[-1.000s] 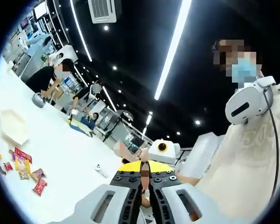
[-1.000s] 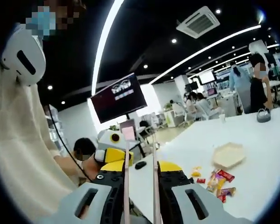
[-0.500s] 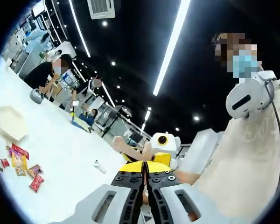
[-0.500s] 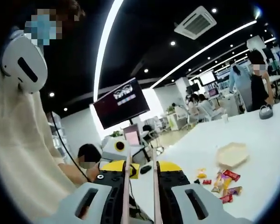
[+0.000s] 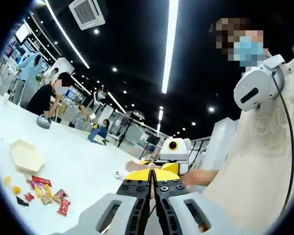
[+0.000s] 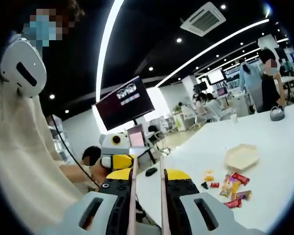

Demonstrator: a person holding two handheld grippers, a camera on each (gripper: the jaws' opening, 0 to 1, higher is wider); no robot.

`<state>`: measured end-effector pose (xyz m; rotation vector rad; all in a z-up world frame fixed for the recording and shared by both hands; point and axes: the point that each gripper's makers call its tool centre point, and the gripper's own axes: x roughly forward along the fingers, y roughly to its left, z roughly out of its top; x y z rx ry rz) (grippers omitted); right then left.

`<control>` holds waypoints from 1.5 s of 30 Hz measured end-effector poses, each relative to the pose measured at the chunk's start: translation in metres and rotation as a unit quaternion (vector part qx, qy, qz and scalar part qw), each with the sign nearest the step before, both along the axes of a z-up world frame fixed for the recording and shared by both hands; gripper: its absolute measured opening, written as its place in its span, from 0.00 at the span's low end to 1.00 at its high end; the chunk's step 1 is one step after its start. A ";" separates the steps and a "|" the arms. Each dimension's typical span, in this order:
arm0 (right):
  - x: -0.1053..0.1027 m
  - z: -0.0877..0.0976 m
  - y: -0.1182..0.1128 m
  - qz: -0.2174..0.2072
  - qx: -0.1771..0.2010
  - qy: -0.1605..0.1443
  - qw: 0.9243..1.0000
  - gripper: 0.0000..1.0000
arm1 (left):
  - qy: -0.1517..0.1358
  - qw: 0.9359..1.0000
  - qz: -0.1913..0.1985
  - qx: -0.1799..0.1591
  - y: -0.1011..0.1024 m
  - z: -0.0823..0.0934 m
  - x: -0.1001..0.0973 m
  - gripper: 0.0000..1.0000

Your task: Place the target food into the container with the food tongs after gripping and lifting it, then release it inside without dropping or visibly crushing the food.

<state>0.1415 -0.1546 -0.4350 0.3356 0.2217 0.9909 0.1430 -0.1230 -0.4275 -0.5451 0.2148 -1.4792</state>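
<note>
A cream hexagonal container lies on the white table, with several small snack packets scattered beside it. In the right gripper view the same container and packets lie far off to the right. My left gripper is held in the air with its jaws pressed together and nothing between them. My right gripper holds the food tongs, whose two thin arms run along the inner faces of the jaws and stand apart with nothing between them. The left gripper also shows here, held by a hand.
A person in a light top with a white headset stands close behind both grippers. Other people stand at the table's far end. A small white object and a dark object lie on the table. A monitor hangs behind.
Both views have swung slightly with the hands; in the left gripper view the table and container sit lower. Neither gripper's jaws have changed, and nothing on the table has moved.
</note>
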 end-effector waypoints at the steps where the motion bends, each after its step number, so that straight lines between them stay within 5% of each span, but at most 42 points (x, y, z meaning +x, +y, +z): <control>1: -0.001 0.000 0.001 0.002 -0.003 0.000 1.000 0.24 | 0.000 1.000 -0.002 0.001 0.001 -0.001 0.001 0.00; 15: -0.004 -0.001 -0.001 0.007 -0.001 0.006 1.000 0.24 | -0.013 0.999 -0.031 0.009 0.001 -0.001 -0.009 0.07; 18: -0.007 0.005 0.000 0.016 0.014 0.005 1.000 0.24 | -0.009 0.999 -0.014 0.028 0.001 -0.008 -0.001 0.22; 30: -0.005 -0.005 0.005 0.029 0.010 0.017 0.999 0.24 | -0.038 0.998 -0.037 0.031 -0.012 0.000 -0.014 0.05; 45: -0.002 0.007 0.002 0.031 0.055 0.030 0.998 0.25 | 0.009 0.998 -0.034 -0.046 -0.013 0.012 -0.015 0.00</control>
